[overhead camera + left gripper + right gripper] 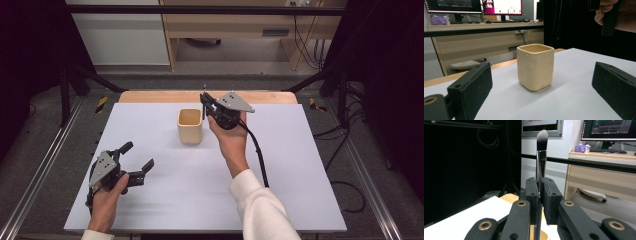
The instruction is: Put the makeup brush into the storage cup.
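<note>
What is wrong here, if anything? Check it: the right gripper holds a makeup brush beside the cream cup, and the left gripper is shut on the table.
The left gripper is open, not shut: the left gripper view shows its jaws wide apart, framing the cream cup. The right gripper does hold the makeup brush beside the cup.

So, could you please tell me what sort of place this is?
Probably a lab recording station: a white table inside a black frame, with computer monitors on a desk behind.

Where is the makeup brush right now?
The makeup brush is clamped upright in the right gripper, bristles up, held just right of the cream cup in the high view.
</note>
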A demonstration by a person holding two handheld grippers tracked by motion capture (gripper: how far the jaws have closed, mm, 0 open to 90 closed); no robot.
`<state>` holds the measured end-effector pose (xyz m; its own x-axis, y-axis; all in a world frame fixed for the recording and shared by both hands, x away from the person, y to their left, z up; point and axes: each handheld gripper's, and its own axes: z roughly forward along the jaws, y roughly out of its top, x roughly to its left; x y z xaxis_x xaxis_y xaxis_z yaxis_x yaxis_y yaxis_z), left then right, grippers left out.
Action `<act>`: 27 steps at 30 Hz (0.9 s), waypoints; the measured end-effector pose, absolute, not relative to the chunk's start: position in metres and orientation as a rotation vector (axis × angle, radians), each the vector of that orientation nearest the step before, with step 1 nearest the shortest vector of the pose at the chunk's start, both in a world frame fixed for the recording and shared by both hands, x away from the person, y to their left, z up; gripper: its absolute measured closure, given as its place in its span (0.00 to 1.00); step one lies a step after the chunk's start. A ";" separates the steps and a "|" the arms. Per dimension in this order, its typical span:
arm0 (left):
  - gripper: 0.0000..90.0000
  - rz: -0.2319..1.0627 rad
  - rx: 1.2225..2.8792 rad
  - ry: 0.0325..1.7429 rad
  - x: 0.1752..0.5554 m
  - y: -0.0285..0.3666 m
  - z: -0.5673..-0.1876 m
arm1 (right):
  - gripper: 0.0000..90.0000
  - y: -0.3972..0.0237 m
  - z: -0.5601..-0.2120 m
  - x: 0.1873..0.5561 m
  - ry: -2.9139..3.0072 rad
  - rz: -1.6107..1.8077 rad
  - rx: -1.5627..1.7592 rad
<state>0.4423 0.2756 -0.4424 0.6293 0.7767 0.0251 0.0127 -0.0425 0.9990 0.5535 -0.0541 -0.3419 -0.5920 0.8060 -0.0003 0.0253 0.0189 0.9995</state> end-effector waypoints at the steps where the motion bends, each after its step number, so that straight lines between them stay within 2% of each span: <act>1: 0.03 0.703 1.501 0.694 0.443 0.276 -0.443 | 0.93 -0.052 -0.342 0.553 1.693 1.633 0.854; 27: 0.02 0.672 1.494 0.662 0.446 0.275 -0.445 | 0.93 -0.034 -0.345 0.570 1.713 1.618 0.840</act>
<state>0.4458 0.2748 -0.4446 0.6594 0.7516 0.0171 0.0050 -0.0271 0.9996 0.5695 -0.0337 -0.3451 -0.5993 0.8004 -0.0177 0.0280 0.0430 0.9987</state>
